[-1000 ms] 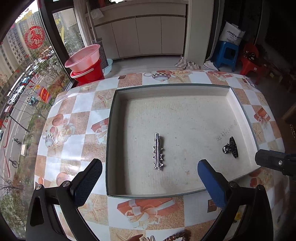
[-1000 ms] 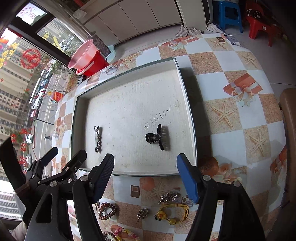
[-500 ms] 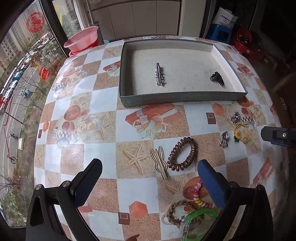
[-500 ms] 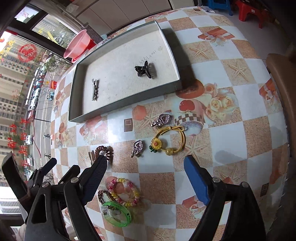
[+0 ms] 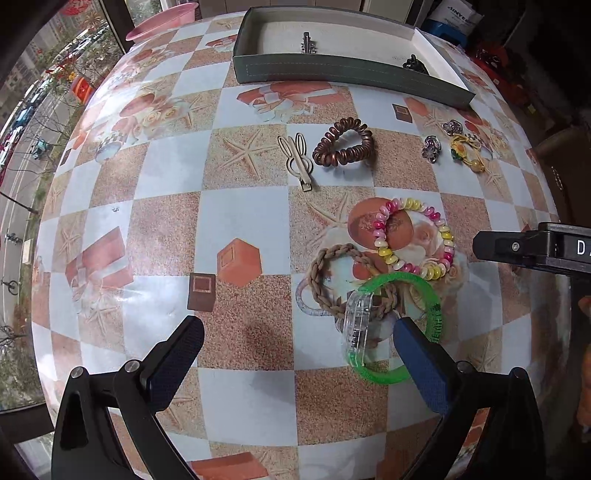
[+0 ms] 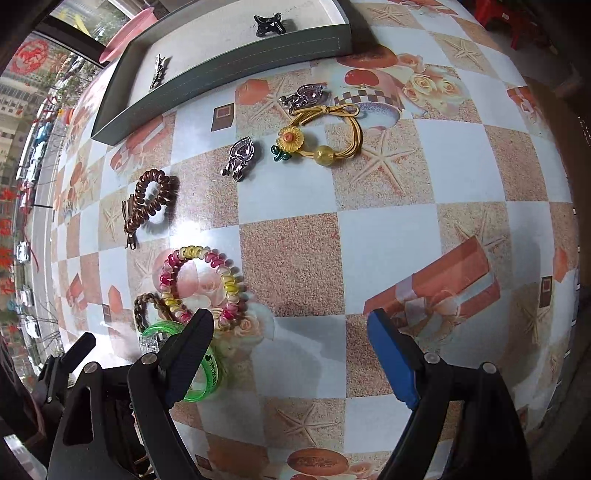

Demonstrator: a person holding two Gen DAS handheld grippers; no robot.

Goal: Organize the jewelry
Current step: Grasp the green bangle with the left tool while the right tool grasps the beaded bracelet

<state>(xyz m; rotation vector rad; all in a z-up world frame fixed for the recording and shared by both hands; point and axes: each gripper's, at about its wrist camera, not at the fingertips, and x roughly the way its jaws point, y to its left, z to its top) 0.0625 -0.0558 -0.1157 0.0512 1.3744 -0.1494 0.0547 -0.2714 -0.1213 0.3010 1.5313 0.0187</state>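
Both grippers hover with jaws apart and empty: left gripper (image 5: 295,362) beside a green bangle (image 5: 395,325), right gripper (image 6: 291,354) nearby. Tray (image 5: 347,74) sits far across the table. Best to straddle one bangle edge, avoiding the braided band (image 5: 325,273).

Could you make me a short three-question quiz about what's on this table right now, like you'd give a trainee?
1. True or false: the left gripper is shut on the green bangle.
2. How many pieces already lie inside the grey tray?
3. Which item lies right beside the brown spiral hair tie? A) the beige bunny clip B) the sunflower hair tie C) the braided band

Key
1. False: both the left gripper and the right gripper are open and hold nothing.
2. Two: the silver clip and the black claw clip.
3. A.
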